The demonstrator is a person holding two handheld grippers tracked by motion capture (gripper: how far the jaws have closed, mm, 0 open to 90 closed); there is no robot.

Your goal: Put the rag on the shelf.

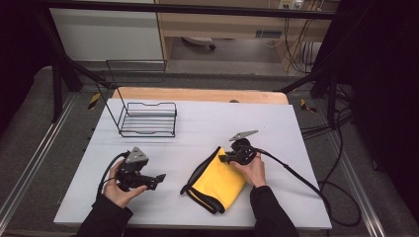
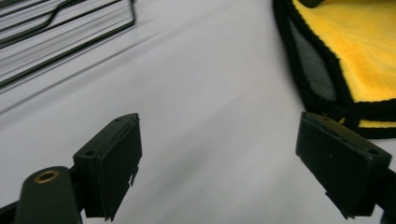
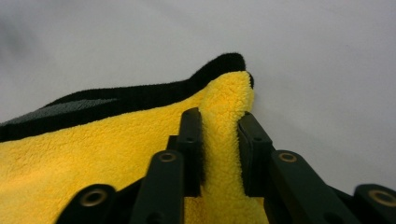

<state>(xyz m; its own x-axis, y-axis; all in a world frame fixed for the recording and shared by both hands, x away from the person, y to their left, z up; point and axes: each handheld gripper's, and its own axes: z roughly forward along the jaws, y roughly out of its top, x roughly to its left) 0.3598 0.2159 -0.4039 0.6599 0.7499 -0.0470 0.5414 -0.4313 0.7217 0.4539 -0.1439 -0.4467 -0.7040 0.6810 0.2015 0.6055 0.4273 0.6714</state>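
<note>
The right claw (image 3: 219,140) is pinching a raised fold at the far corner of the yellow cloth (image 1: 220,180), its jaws pressing the pile from both sides. The cloth is lying folded on the table (image 1: 296,133), near its front edge and well apart from the wire rack (image 1: 148,118) at the far left. The left claw (image 2: 224,163) is hovering released just left of the cloth, nothing between its wide jaws.
</note>
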